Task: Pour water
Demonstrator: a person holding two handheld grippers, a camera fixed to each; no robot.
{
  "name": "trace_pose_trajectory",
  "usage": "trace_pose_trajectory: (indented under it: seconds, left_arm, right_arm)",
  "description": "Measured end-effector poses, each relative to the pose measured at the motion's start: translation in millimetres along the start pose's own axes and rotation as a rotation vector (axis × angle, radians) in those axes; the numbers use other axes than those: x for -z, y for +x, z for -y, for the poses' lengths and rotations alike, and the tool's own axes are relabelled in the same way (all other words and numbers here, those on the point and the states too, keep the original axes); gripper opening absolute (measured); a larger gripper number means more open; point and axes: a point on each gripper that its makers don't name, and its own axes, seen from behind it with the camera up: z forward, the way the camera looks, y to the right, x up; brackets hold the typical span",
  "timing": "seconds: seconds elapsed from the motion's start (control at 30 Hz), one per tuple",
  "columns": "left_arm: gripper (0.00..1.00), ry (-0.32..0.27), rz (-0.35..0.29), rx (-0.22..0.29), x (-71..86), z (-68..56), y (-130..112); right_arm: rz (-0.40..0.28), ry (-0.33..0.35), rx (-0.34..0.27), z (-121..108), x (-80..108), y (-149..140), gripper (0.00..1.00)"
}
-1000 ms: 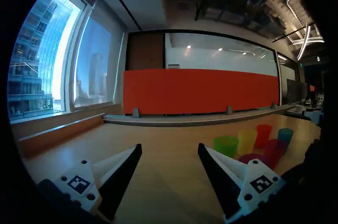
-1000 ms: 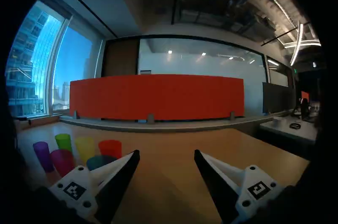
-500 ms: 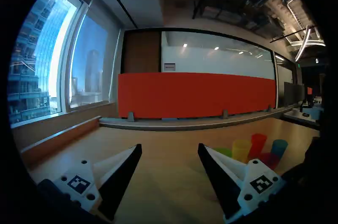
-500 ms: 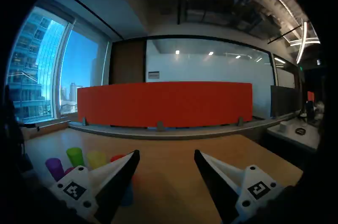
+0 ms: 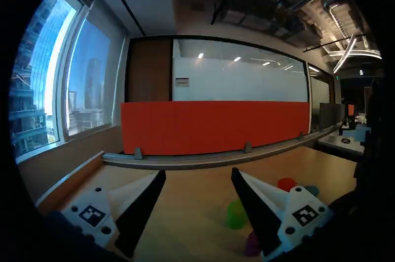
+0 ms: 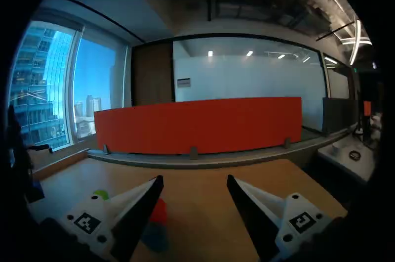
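Holding the left claw [image 5: 197, 170] released and spread wide above the counter [image 5: 197, 227], gripping nothing. Showing two white, wedge-shaped fingers [image 5: 126, 202] with black inner faces, each carrying a square black-and-white marker near its base. Looking across smooth, pale wood with a soft sheen.

Catching the cups low at 4 to 5 o'clock in the left gripper view, partly hiding behind the finger on that side. Picking out a green cup [image 5: 236, 214] nearest the gap, a purple cup [image 5: 252, 244] just below it, and a red cup [image 5: 286, 184] and a blue cup [image 5: 311, 190] peeking over the finger's top edge. Appearing as small, round, plastic-looking tumblers, blurred and standing close together. Not being able to tell whether anything is inside them.

Holding the right claw [image 6: 194, 177] likewise slack and wide apart, grasping nothing. Finding the cups at 7 to 8 o'clock in the right gripper view, tucking behind the finger there, with green farthest, red in the middle and blue nearest.

Running along the counter's far edge toward 12 o'clock, a flat, matte orange panel [image 5: 217, 126] on small grey feet. Backing it, a glass wall, with tall windows [image 5: 49, 99] glowing at 9 o'clock.
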Motion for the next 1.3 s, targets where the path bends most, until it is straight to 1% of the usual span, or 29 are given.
trace_pose_trajectory:
  seconds: [0.1, 0.2, 0.27, 0.4, 0.57, 0.77, 1.0, 1.1, 1.2, 1.3]
  left_arm:
    - [0.99, -0.009, 0.003, 0.006, -2.0, 1.4, 14]
    - [0.99, -0.019, 0.017, 0.001, -4.8, 2.0, 23]
    - [0.99, -0.030, 0.020, -0.009, -5.6, 0.2, 28]
    - [0.99, -0.057, 0.028, -0.020, -7.0, -5.2, 32]
    - [0.99, -0.094, 0.037, -0.014, -9.5, -10.4, 36]
    - [0.99, -0.157, 0.038, -0.035, -10.7, -19.7, 41]
    - [0.99, -0.262, 0.032, -0.059, -11.2, -37.9, 42]
    - [0.99, -0.301, 0.039, -0.060, -11.0, -43.3, 41]
    - [0.99, -0.341, 0.039, -0.056, -10.6, -48.5, 40]
    - [0.99, -0.375, 0.040, -0.056, -10.2, -53.9, 40]
  right_arm:
    - [-0.009, 0.003, 0.026, 2, -1.3, 18, 1.00]
    - [-0.016, 0.010, 0.049, 5, -1.8, 34, 1.00]
    - [-0.020, 0.017, 0.050, 7, -1.6, 40, 1.00]
    - [-0.007, 0.037, 0.042, 11, -3.1, 39, 1.00]
    - [0.010, 0.080, 0.046, 17, -5.2, 36, 1.00]
    - [0.018, 0.179, 0.073, 36, -3.6, 37, 1.00]
    - [0.013, 0.323, 0.111, 67, 5.3, 42, 1.00]
    - [0.006, 0.374, 0.134, 78, 10.8, 44, 1.00]
    - [0.006, 0.408, 0.150, 86, 14.4, 46, 1.00]
    - [0.013, 0.428, 0.151, 90, 16.8, 46, 1.00]
